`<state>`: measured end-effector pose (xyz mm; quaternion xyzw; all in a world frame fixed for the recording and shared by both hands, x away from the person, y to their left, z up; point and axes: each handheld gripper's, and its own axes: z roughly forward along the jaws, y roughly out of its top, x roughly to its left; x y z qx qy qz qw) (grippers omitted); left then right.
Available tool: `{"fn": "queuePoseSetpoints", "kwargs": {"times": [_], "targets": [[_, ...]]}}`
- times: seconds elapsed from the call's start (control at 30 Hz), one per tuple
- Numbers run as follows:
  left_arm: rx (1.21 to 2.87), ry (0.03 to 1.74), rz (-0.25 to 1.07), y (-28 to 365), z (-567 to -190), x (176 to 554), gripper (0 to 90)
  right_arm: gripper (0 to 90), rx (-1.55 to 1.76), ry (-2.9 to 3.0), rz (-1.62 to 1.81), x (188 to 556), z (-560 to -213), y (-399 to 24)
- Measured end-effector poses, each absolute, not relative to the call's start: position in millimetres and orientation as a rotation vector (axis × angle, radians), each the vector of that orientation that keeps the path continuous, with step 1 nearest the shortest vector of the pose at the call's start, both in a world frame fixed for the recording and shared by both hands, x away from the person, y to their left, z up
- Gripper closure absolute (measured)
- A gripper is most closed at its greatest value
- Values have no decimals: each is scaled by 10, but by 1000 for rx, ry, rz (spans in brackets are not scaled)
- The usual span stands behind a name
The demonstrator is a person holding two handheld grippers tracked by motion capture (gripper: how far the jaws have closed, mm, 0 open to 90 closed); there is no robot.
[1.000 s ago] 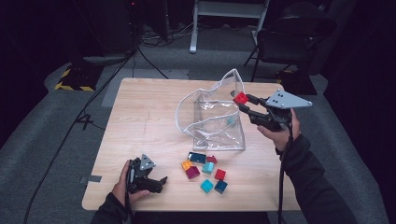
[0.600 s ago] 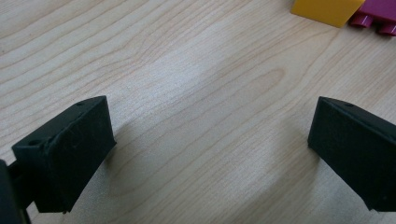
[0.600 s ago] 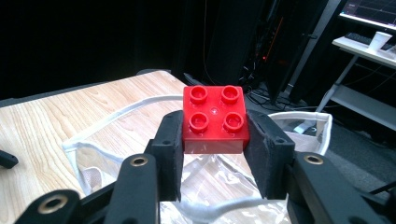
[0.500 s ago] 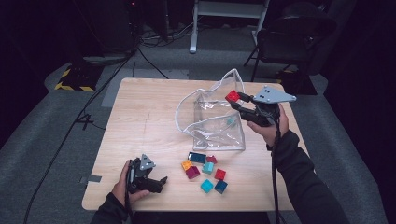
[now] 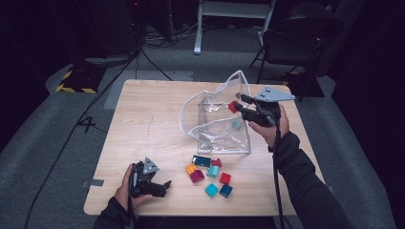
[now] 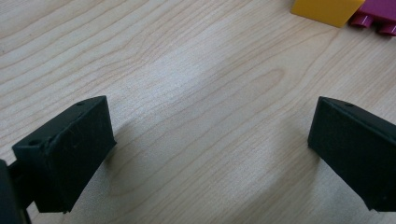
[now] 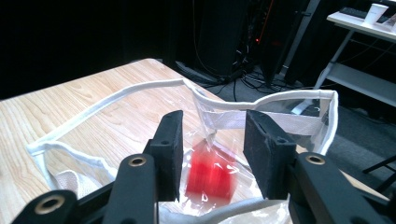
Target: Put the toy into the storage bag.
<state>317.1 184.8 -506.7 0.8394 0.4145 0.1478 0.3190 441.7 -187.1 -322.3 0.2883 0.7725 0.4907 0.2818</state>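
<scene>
Glossy clear plastic bag (image 5: pixel 217 126), matt wooden table (image 5: pixel 143 124)

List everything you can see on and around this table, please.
table: one, light wood, centre
bag: one, clear with white trim, standing open on the table's right half
red block: one, at the bag's mouth between the right jaws, blurred
teal block: one, inside the bag
loose blocks: eight, red, teal, blue, orange, magenta, on the table in front of the bag
chair: one, black, beyond the table
cables: several, black, on the floor at left
left hand-held gripper: one, black, jaws apart, low over bare wood at the near left
right hand-held gripper: one, black, at the bag's mouth
</scene>
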Motion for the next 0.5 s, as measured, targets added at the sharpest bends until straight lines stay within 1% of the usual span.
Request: {"fn": "queuePoseSetpoints", "kwargs": {"times": [0.3,0.5], "targets": [[2209,1090,394,1851,-5066,3170,6,548,740,2046,1325,4314,-3170,-1932],[2209,1089,395,1851,-5066,3170,6,517,714,2030,1337,4161,-3137,-2073]]}}
